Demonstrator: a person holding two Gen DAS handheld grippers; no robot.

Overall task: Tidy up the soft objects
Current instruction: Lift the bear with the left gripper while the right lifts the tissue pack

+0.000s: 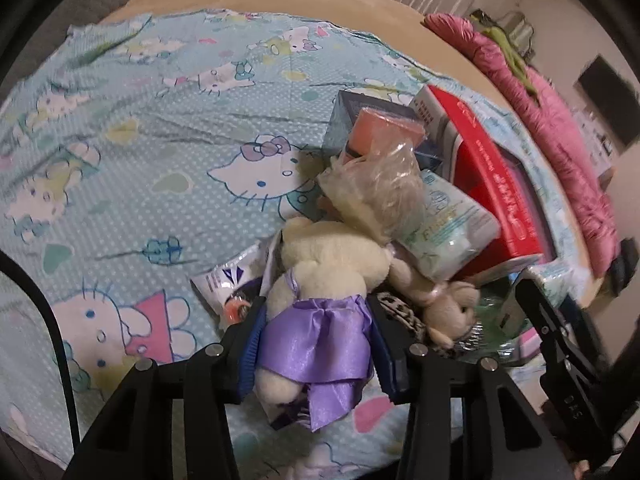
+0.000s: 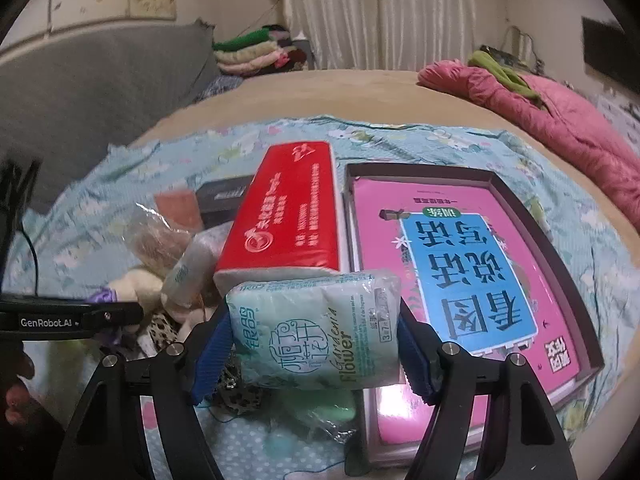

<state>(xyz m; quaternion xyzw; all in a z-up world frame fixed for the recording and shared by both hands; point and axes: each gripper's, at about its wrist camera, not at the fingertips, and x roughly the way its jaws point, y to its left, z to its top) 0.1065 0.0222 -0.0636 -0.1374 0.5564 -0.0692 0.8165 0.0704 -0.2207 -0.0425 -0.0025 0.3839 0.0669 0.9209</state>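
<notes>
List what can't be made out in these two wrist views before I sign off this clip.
- Left wrist view: the plush bear's face is turned away; its lower body is hidden by the left gripper's fingers.
- Left wrist view: the leopard-print item is mostly covered by the bear's arm.
- Right wrist view: the green thing under the tissue pack is blurred.
- Right wrist view: the pink box's near end is behind the right gripper.
</notes>
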